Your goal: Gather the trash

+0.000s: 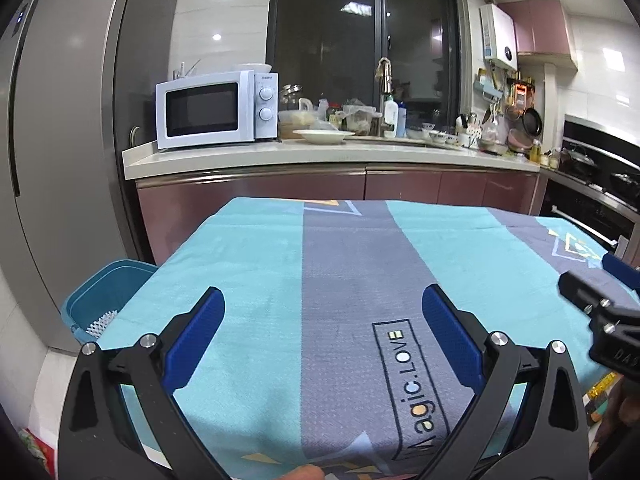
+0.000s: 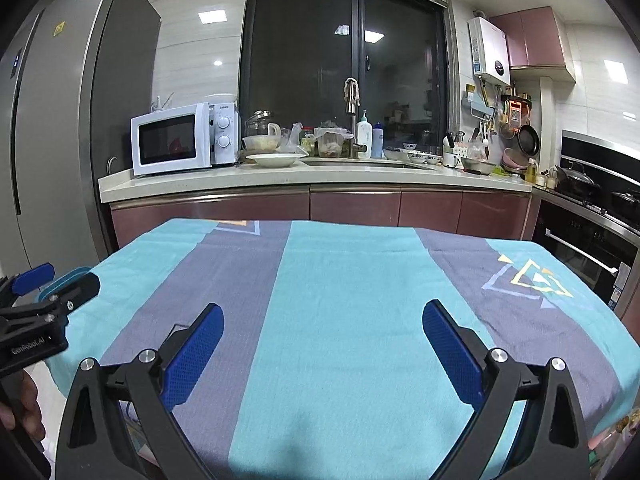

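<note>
My left gripper [image 1: 322, 300] is open and empty, held over a table covered with a teal and grey striped cloth [image 1: 256, 264]. My right gripper [image 2: 323, 314] is open and empty over the same cloth [image 2: 352, 280]. Each gripper shows at the edge of the other's view: the right one [image 1: 600, 312] at the right edge, the left one [image 2: 44, 300] at the left edge. A blue bin [image 1: 108, 292] with a white brush-like item [image 1: 102, 322] inside stands on the floor left of the table. No trash shows on the cloth.
A grey fridge [image 1: 60, 140] stands at the left. A counter [image 1: 280, 156] behind the table holds a white microwave [image 1: 216, 108], dishes and a sink. An oven and stove [image 1: 592, 196] are at the right. Colourful packaging [image 1: 600, 396] lies at the lower right.
</note>
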A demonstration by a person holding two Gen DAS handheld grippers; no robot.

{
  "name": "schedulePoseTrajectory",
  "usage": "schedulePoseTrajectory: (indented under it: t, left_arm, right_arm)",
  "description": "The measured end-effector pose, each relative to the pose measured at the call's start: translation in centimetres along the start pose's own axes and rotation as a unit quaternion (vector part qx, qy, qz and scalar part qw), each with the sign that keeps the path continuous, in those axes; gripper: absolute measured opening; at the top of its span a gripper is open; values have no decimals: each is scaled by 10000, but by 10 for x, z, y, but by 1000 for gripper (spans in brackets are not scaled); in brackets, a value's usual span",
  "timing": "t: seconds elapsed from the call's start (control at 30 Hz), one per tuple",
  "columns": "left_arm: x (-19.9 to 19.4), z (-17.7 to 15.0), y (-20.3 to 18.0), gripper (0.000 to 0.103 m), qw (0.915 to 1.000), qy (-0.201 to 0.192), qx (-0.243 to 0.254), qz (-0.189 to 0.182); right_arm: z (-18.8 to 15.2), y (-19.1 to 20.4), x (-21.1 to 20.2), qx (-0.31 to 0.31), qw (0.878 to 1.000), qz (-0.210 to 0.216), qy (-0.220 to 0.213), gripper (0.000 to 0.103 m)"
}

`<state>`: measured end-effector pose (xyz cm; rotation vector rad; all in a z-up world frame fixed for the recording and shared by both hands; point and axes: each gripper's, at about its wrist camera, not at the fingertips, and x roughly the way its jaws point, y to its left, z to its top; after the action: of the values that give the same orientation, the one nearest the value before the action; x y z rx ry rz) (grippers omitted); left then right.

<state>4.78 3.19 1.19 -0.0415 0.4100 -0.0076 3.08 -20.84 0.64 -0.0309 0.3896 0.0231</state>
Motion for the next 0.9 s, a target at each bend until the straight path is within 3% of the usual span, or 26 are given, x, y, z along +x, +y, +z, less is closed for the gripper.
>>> schedulePoseTrajectory:
  t: [0.23, 0.53, 0.9]
  left_arm:
    - [-16, -10, 3, 97, 9996, -220, -63, -139]
    - [-39, -32, 1, 97, 9988, -492, 31, -30]
    - [-72, -48, -5, 97, 9945, -1026, 141, -134]
  right_arm:
    - [-15, 7, -21, -98, 9990, -167, -396, 96]
    - [-31, 15, -50, -189, 9939, -250, -1056, 96]
    - [-38, 20, -64, -149, 9906, -275, -1329, 96]
